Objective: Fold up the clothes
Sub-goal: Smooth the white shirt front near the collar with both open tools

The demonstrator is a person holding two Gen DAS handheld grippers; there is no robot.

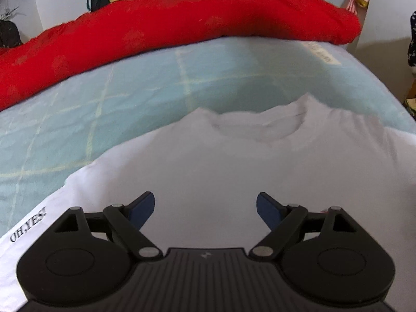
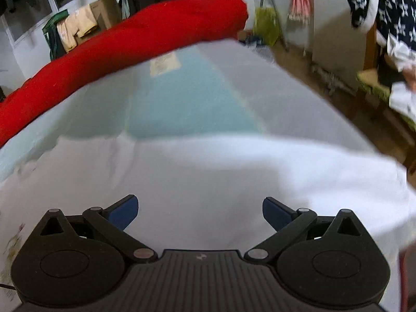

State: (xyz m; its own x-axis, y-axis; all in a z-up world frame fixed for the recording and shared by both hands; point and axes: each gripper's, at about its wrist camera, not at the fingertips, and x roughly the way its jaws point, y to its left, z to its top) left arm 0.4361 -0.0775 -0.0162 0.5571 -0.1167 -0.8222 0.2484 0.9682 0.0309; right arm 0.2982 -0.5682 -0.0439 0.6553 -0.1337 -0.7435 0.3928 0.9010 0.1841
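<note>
White shirt [image 1: 208, 161] flat on bed [image 1: 117, 98], collar pointing toward red quilt [image 1: 161, 33], long axis running from grippers toward it. Left gripper [image 1: 205, 209] and right gripper [image 2: 200, 212] above shirt, jaws spread, empty.

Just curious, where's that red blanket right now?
The red blanket lies along the far edge of the bed in both views, beyond the white shirt.
</note>
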